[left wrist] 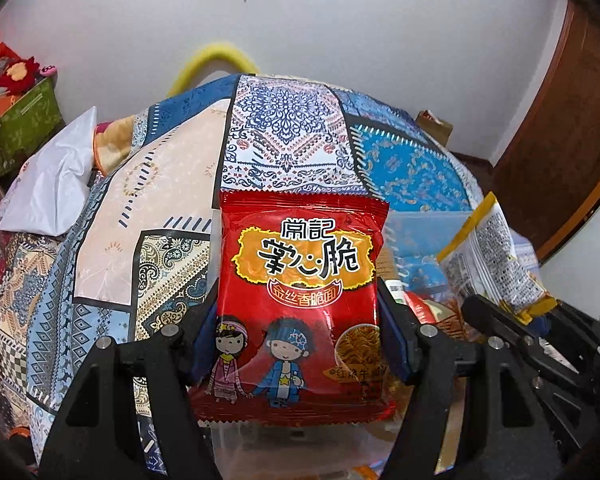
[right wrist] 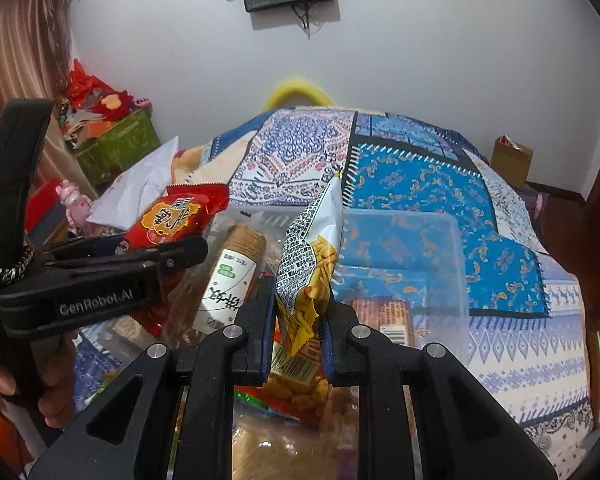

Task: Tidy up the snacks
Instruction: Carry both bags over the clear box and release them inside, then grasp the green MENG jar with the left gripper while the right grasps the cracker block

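While the red pack (left wrist: pixel 300 304) is being held upright in the left gripper (left wrist: pixel 298 344), pinched by its 2 side edges above the clear bin (right wrist: pixel 440 240), the yellow pack (right wrist: pixel 312 264) is being gripped near its crimped bottom seam by the right gripper (right wrist: pixel 298 332), with its top leaning toward the patterned quilt (right wrist: pixel 420 184). Both sets of tongs are being kept narrow on their packs, so neither is free.

A slip is judged the main risk: the red pack is slick foil and air-filled, and it is being clamped only at the edges, so it may be squeezed out or burst if the grip is tightened. The yellow pack is being held by a thin seam, so it may be swung or torn loose by a quick move. The 2 grippers are being worked near each other over the bin, and a collision may be caused if both packs are being lowered at once. The bin is already being crowded by the biscuit tube (right wrist: pixel 230 276) and other snacks, so a dropped pack may be left perched on top or tipped onto the quilt.
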The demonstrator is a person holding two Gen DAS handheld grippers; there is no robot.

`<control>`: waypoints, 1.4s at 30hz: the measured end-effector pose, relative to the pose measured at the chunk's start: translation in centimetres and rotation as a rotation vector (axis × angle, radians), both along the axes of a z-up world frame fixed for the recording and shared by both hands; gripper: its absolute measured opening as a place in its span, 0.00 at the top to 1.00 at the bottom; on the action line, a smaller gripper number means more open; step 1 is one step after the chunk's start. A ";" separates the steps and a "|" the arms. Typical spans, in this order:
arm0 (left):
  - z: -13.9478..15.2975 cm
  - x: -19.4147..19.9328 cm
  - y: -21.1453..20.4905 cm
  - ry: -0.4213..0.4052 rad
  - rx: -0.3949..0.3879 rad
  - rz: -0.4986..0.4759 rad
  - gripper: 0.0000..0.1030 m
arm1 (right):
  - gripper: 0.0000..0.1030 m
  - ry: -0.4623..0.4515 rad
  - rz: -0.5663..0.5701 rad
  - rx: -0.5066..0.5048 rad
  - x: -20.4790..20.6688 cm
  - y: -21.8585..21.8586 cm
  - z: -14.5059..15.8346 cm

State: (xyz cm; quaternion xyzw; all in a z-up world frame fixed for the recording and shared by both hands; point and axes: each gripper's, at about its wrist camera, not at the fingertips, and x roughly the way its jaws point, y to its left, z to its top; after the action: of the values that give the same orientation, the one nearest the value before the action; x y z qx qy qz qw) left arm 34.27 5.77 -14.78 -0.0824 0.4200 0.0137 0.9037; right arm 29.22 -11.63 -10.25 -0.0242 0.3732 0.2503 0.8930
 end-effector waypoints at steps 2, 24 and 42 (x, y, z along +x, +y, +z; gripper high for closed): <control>-0.3 0.3 0.3 0.002 -0.004 0.009 0.34 | 0.83 0.013 -0.005 -0.008 0.3 0.1 -0.4; 3.2 -3.7 -0.2 -0.073 -0.016 -0.034 0.20 | 0.46 -0.018 -0.022 -0.029 -1.4 -1.5 1.7; 2.3 -13.6 0.4 -0.068 0.055 -0.094 0.12 | 0.24 0.049 -0.014 -0.076 -7.5 -3.4 -1.4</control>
State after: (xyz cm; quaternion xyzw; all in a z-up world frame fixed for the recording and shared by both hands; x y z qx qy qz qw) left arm 20.70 6.12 -12.52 -0.0380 0.3920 -0.0200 0.9189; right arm 21.73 -15.00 -11.64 -0.0494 0.4042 0.2304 0.8838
